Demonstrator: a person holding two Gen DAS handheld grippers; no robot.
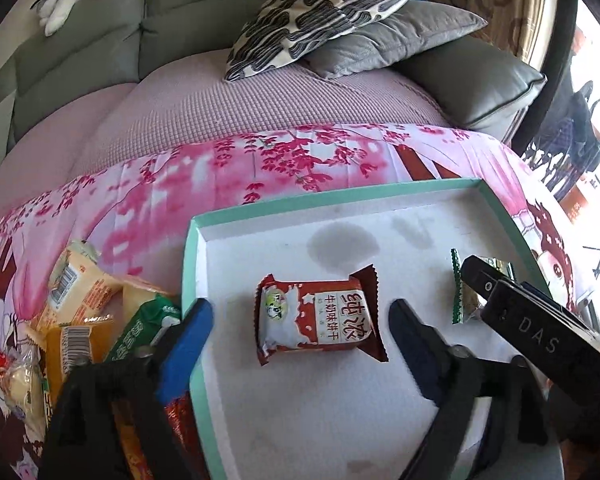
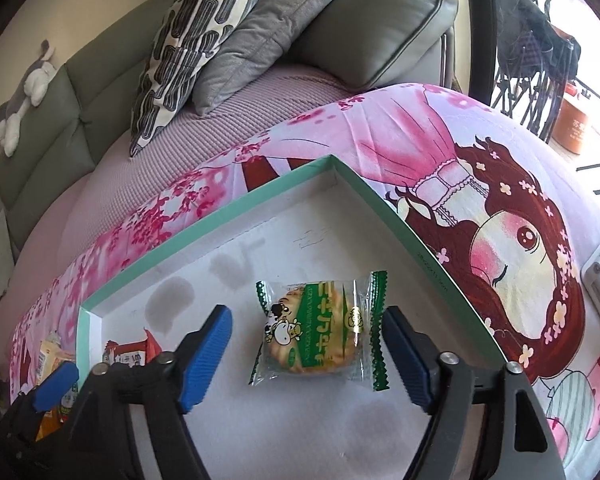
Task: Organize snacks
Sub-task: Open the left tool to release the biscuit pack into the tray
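A white tray with a teal rim (image 1: 192, 264) (image 2: 380, 196) lies on a pink printed blanket. A brown-and-white biscuit packet (image 1: 320, 320) (image 2: 126, 350) lies flat on the tray floor, between the fingers of my left gripper (image 1: 302, 322), which is open with clear gaps on both sides. A green-edged clear packet with a round cracker (image 2: 320, 330) (image 1: 460, 292) lies flat between the fingers of my right gripper (image 2: 306, 344), also open and not touching it. In the left wrist view the right gripper's black body covers part of that packet.
A heap of several loose snack packets (image 1: 80, 320) (image 2: 50, 354), yellow, orange, green and red, lies on the blanket (image 1: 220, 168) left of the tray. Behind it are a grey sofa (image 1: 80, 56) with a patterned cushion (image 1: 328, 8) and a grey cushion (image 2: 268, 28).
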